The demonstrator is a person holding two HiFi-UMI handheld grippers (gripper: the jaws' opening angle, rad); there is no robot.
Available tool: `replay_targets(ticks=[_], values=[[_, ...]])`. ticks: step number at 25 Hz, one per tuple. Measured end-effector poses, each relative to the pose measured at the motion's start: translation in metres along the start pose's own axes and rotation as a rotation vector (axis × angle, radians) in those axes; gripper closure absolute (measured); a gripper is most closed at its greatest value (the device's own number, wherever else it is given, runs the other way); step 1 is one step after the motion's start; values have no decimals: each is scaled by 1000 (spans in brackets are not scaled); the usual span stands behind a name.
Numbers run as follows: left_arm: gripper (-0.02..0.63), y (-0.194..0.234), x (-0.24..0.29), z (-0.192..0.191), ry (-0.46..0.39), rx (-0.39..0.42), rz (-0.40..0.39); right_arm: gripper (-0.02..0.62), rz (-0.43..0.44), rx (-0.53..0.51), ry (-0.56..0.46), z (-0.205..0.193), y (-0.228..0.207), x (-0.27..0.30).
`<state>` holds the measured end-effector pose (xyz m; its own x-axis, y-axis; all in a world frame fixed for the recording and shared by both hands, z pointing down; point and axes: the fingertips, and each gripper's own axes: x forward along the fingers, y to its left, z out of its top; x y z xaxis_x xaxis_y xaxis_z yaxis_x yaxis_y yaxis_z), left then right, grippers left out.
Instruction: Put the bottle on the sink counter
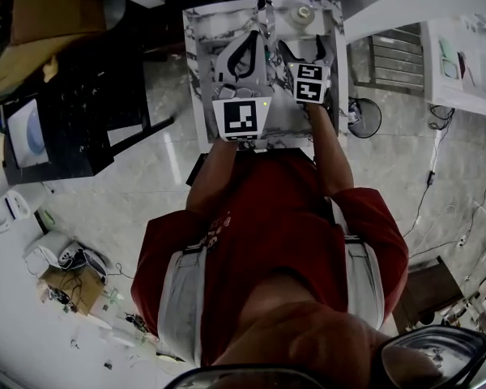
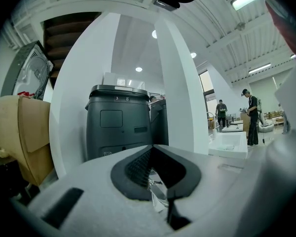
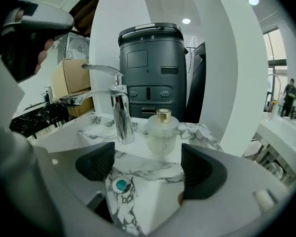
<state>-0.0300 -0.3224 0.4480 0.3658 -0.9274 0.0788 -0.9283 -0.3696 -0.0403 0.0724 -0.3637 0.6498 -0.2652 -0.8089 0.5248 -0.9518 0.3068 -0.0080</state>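
A frosted glass bottle (image 3: 162, 133) with a gold cap stands upright on the marble sink counter (image 3: 197, 131), just right of the chrome faucet (image 3: 119, 113). My right gripper (image 3: 147, 169) is open, drawn back over the basin, and its pads are apart from the bottle. In the head view the bottle (image 1: 302, 16) sits at the far edge of the counter, beyond the right gripper (image 1: 301, 51). My left gripper (image 2: 167, 201) is shut with its tips touching and nothing between them. It hovers over the sink to the left (image 1: 247, 45).
The marble basin (image 3: 153, 181) with a teal drain plug (image 3: 121, 185) lies under the right gripper. A dark grey machine (image 3: 150, 73) stands behind the sink, next to white pillars. A cardboard box (image 2: 19, 132) sits to the left, and people stand far off at the right.
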Motion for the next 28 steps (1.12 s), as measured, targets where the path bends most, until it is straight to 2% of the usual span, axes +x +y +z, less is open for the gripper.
replay_targets(ticks=[4,18,23,28], values=[[604,-3,-6,3,-11,-1,12,172,31,-59,-8,-4,15,-14],[604,-17,-40,16,-43,26,87,175,109,-103,-144,22,37,-82],[604,-26,-49,19,-52,36,119,176,126,-98,-224,43,34,-109],[604,-38,-56,25,-57,46,148,184,140,-48,-305,64,23,-142]])
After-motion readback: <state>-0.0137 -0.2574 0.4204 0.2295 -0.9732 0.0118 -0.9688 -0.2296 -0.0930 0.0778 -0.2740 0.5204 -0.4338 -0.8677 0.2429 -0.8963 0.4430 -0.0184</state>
